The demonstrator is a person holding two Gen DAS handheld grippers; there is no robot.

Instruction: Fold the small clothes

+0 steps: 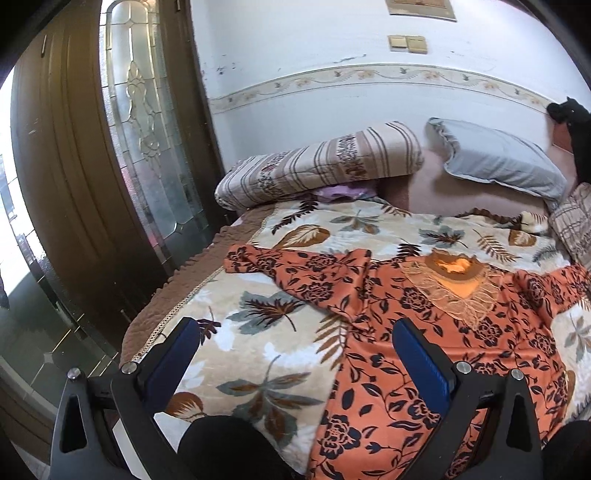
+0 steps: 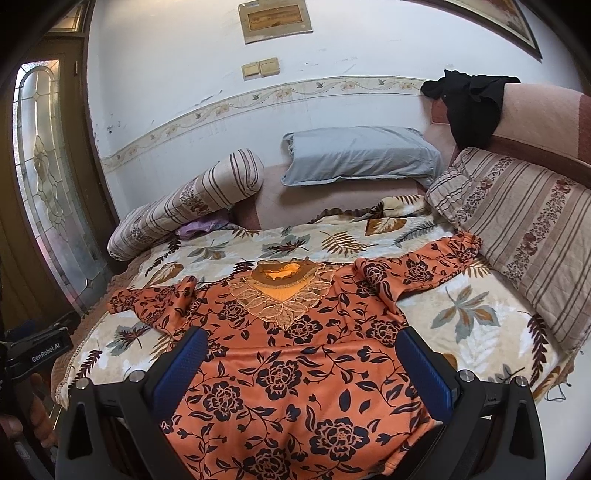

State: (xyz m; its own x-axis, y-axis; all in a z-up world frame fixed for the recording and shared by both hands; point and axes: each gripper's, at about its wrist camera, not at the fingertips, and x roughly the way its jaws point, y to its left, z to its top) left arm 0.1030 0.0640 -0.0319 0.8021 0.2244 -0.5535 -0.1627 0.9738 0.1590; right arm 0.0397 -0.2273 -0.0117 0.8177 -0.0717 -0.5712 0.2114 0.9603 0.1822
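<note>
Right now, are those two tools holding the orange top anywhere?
No. Both the left tool and right tool are open above the orange top, gripping nothing.

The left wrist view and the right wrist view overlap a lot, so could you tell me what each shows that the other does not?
Only the left wrist view shows the bright balcony opening beyond the door. Only the right wrist view shows the large striped cushion, the corner of a framed picture and the left gripper's body. Both show the orange floral top spread flat on the leaf-print blanket, the grey pillow, the striped bolster and open fingers.
</note>
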